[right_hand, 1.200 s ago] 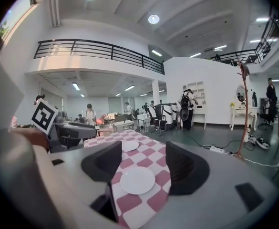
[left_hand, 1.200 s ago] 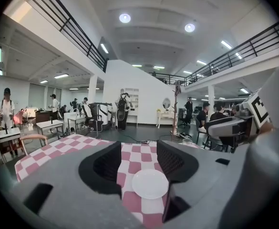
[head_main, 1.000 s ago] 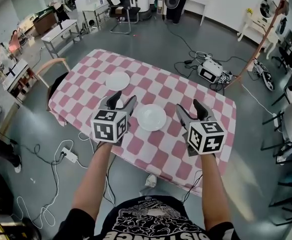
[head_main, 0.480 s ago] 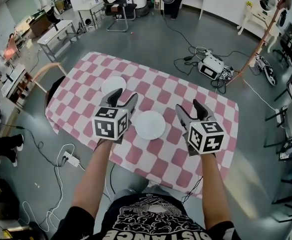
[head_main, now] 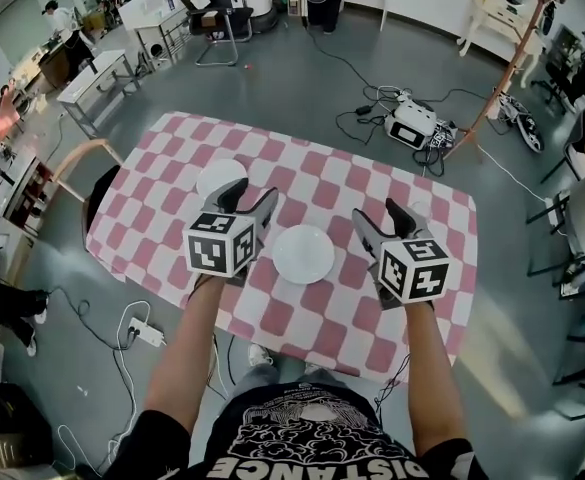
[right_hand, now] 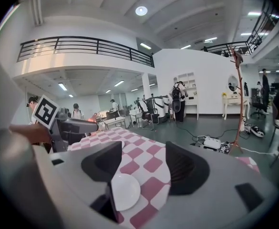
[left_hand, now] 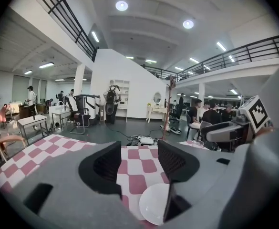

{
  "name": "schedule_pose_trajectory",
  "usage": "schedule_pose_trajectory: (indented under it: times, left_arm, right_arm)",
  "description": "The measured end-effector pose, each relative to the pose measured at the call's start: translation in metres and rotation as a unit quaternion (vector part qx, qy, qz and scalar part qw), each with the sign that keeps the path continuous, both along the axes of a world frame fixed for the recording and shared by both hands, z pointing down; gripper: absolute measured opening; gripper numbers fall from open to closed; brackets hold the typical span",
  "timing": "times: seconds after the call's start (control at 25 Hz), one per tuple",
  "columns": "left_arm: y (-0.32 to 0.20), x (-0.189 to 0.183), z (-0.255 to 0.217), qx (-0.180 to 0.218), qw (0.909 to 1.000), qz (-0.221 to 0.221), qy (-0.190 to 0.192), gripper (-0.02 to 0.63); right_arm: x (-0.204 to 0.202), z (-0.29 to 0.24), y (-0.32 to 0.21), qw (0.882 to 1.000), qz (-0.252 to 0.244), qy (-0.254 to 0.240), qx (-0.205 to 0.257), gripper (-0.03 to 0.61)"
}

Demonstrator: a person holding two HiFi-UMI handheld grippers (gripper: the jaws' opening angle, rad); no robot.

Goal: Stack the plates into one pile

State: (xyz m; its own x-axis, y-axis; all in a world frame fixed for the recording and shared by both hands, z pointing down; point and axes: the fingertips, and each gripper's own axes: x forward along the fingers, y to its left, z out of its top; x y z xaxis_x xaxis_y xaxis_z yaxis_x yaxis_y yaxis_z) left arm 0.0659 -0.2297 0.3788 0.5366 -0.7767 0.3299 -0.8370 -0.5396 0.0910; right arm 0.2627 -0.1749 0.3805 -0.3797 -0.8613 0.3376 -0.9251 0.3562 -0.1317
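Two white plates lie flat and face up on the pink-checked cloth point(head_main: 372, 183), well apart from each other. The near plate point(head_main: 303, 254) sits toward the near middle of the cloth, between the two grippers. The far plate point(head_main: 221, 178) lies farther off and to the left, partly hidden behind the left gripper's tips in the head view. Both plates are round, so neither has a long axis or points any way. The left gripper point(head_main: 249, 196) hovers left of the near plate, its jaws wide apart with only cloth between them; in its own view that plate shows low beside the right jaw. The right gripper point(head_main: 377, 214) hovers right of the same plate, jaws likewise wide and empty. Both grippers point toward the far side.
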Motion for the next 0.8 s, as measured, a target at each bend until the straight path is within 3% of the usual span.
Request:
schedule_pose_trajectory:
  times: [0.24,0.44,0.8]
  left_arm:
    - [-0.005,0.002,0.019,-0.027,0.9985,0.045,0.015,0.249]
    - [-0.005,0.002,0.046,-0.078,0.9944,0.067,0.025,0.250]
    - [0.004,0.003,0.099,-0.177,0.9789,0.094,0.038,0.250]
  right_arm:
    - [-0.008,0.015,-0.001,1.000,0.001,-0.007,-0.025,0.278]
    - [-0.017,0.033,-0.003,0.999,-0.001,-0.013,-0.051,0.278]
    - [-0.022,0.086,0.002,0.986,-0.010,-0.062,-0.152,0.295]
